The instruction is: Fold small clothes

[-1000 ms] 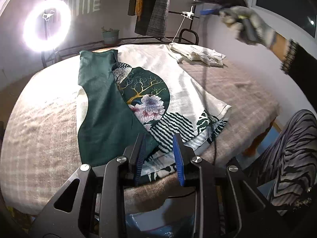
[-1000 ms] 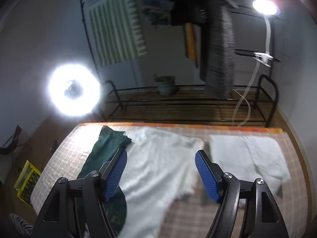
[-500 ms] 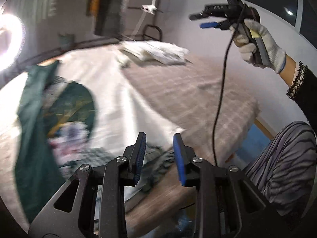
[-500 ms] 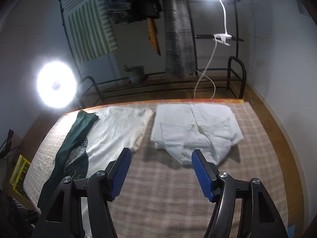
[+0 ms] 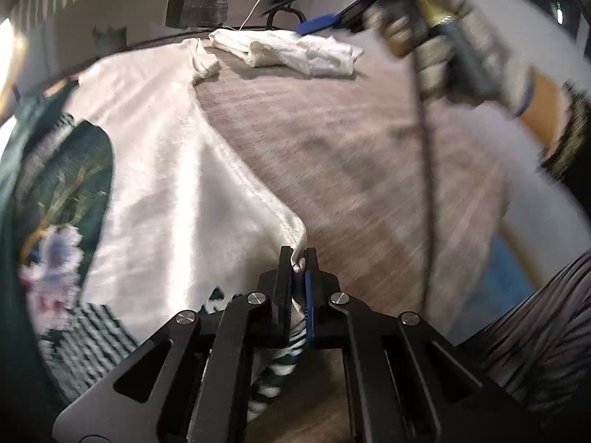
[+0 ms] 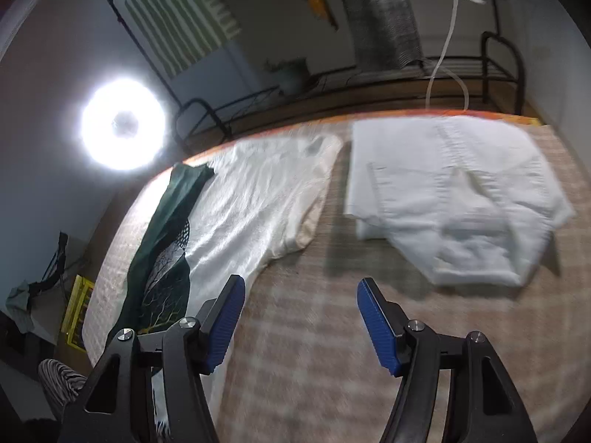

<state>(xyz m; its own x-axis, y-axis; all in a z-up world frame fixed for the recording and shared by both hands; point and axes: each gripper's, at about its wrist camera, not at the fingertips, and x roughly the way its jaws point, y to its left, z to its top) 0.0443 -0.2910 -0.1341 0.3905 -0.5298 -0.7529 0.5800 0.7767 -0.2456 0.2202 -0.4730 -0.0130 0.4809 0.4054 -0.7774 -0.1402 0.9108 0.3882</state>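
Observation:
A white shirt [image 5: 166,155] with a dark green printed panel [image 5: 55,184] lies spread on the checked table [image 5: 351,147]. My left gripper [image 5: 298,262] is shut on the shirt's near right hem corner. In the right wrist view the shirt [image 6: 251,199] lies at the left, with its green part [image 6: 166,243] beyond. My right gripper [image 6: 301,313] is open and empty above bare table; it also shows in the left wrist view [image 5: 319,24], held in a gloved hand at the far right.
A folded white garment [image 6: 454,199] lies at the far right of the table, also in the left wrist view [image 5: 291,50]. A ring light [image 6: 123,123] glares at the left. A metal rack [image 6: 369,74] stands behind the table. A cable [image 5: 424,184] hangs from the right gripper.
My left gripper has closed on the shirt's hem corner; it was open before. My right gripper has come down closer to the table, still open.

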